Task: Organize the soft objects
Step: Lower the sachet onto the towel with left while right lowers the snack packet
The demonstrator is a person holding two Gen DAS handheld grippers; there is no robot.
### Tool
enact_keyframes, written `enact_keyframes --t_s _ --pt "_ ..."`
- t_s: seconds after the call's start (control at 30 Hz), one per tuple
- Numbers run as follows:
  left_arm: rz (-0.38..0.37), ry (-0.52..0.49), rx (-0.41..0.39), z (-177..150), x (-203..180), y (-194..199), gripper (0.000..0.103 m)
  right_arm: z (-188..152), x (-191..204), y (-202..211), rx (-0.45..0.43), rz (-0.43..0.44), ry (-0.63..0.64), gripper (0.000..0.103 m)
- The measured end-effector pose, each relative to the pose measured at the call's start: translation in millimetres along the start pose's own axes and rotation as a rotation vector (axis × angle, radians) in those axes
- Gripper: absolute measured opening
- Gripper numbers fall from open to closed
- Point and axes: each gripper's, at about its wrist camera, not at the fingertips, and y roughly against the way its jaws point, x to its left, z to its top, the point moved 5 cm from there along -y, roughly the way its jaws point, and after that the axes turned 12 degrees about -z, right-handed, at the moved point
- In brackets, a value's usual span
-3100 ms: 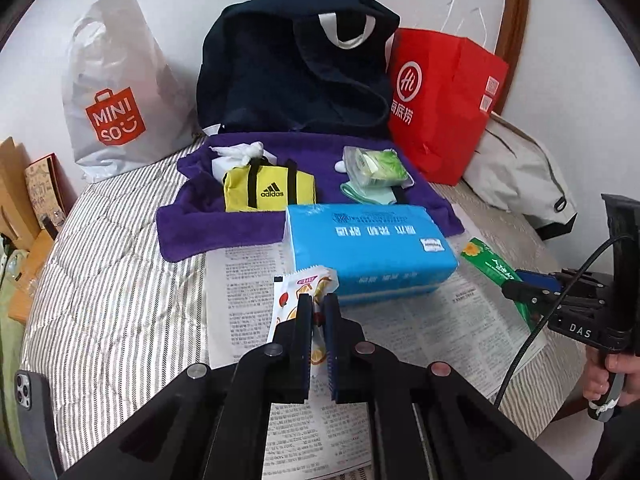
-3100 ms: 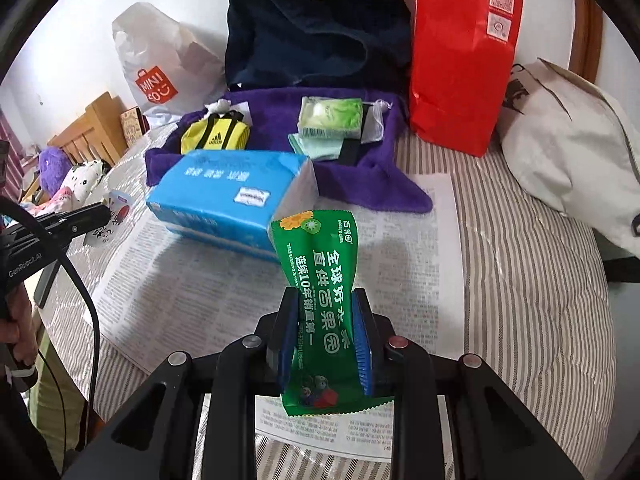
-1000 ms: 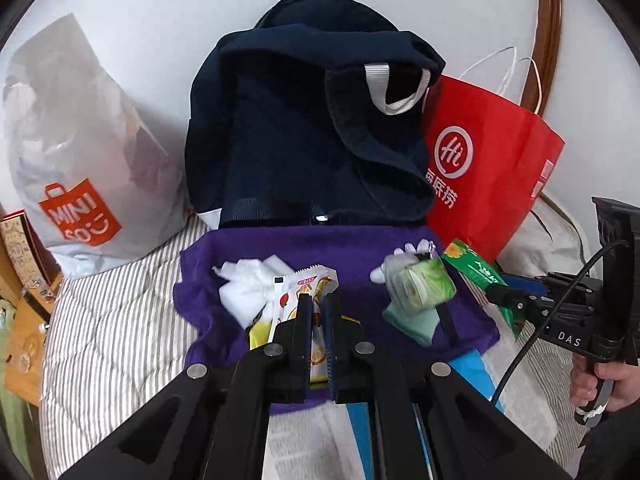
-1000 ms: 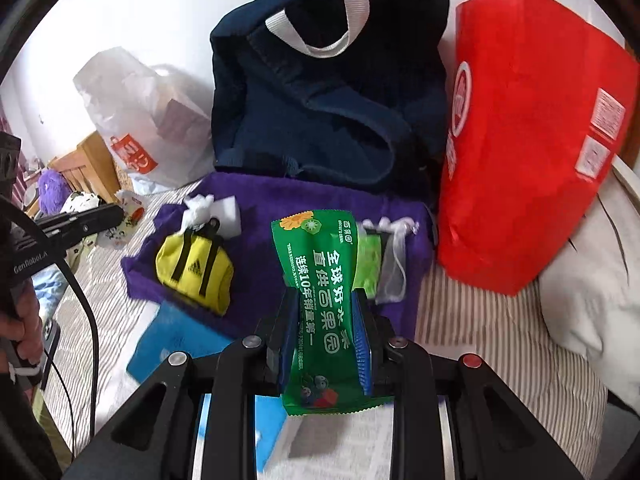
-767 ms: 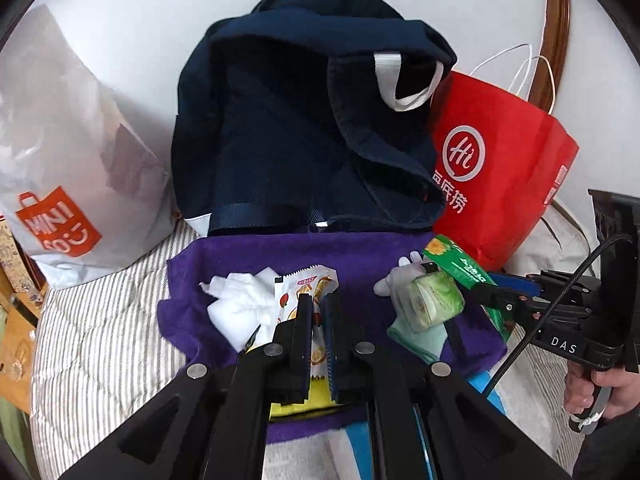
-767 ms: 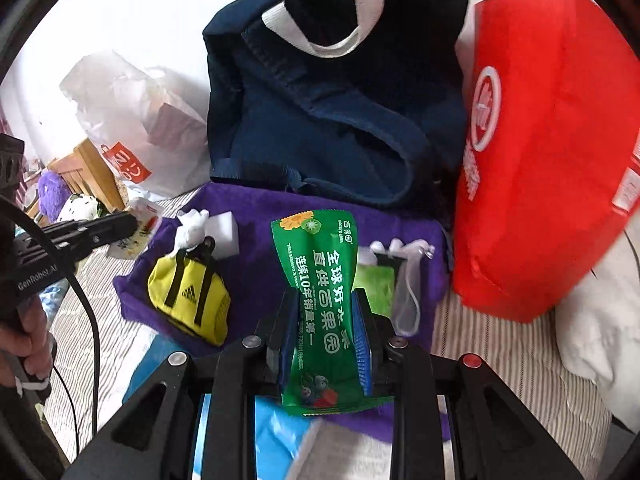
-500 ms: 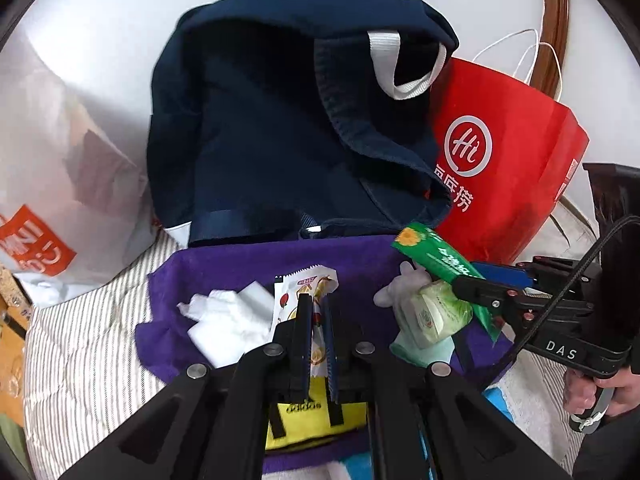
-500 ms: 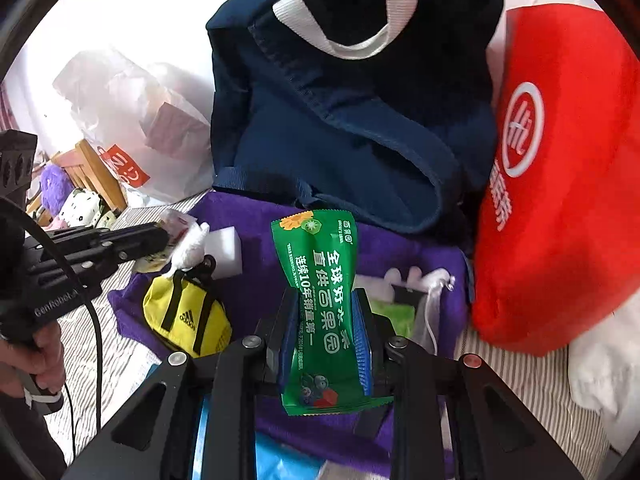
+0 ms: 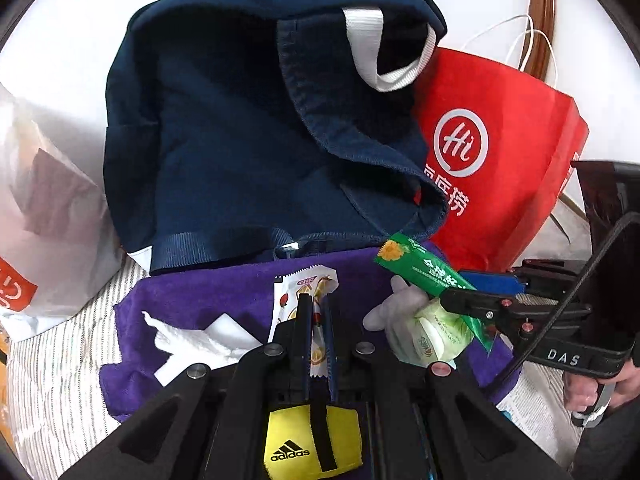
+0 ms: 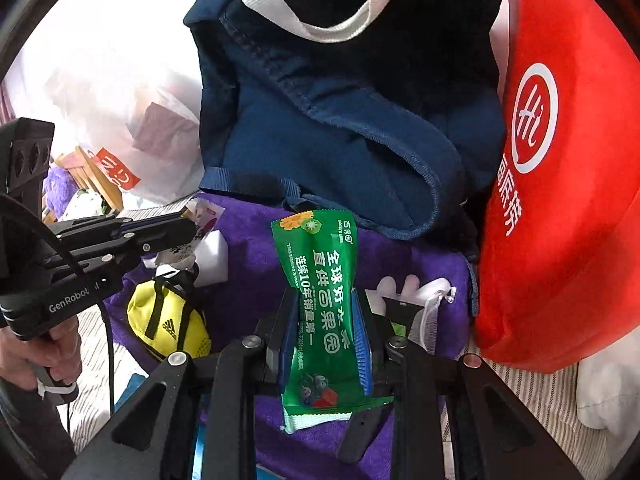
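My left gripper [image 9: 316,312] is shut on a thin white snack sachet [image 9: 306,284] with fruit printed on it, held upright over the purple towel [image 9: 200,300]. The right gripper [image 10: 324,312] is shut on a green snack packet [image 10: 320,280] with white writing; it also shows at the right of the left wrist view as the green snack packet [image 9: 420,268]. Both packets hang just in front of the open dark blue tote bag [image 9: 248,132], whose mouth with a white strap [image 10: 320,20] gapes above them. The left gripper [image 10: 188,234] with its sachet is at the left of the right wrist view.
On the towel lie a yellow pouch [image 10: 168,324], white tissue [image 9: 192,340] and a mesh bag with a green wipes pack [image 9: 436,328]. A red paper bag [image 10: 560,200] stands to the right, a white plastic bag [image 9: 44,200] to the left. Striped bedding [image 9: 60,380] lies underneath.
Both grippers have moved forward and slightly down towards the blue tote bag, each still holding its packet. The bag now fills most of both views.
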Motion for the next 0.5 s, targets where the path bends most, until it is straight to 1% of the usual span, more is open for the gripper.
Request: enact_keyframes --t_s 0.07,0.13,0.2,0.4,0.5 --pt "-0.005 0.005 -0.004 -2.2 0.7 -0.6 0.007 -0.4 -1.4 -1.4 0.001 0.005 -0.001 0.026" --pt "-0.007 -0.006 0.011 -3.0 0.2 -2.7 0.007 -0.1 -2.3 -1.4 0.007 -0.004 0.009 0.026" --pt "-0.002 -0.003 0.008 -3.2 1.5 -1.9 0.007 1.0 -1.9 -0.1 -0.004 -0.007 0.015 0.026" --pt "-0.003 0.003 0.006 -4.1 3.2 -0.6 0.007 -1.9 -2.2 -2.4 0.009 0.004 0.02 0.026" --pt "-0.003 -0.002 0.019 -5.5 0.8 -5.6 0.007 -1.4 -1.4 -1.4 0.004 0.0 0.026 0.026"
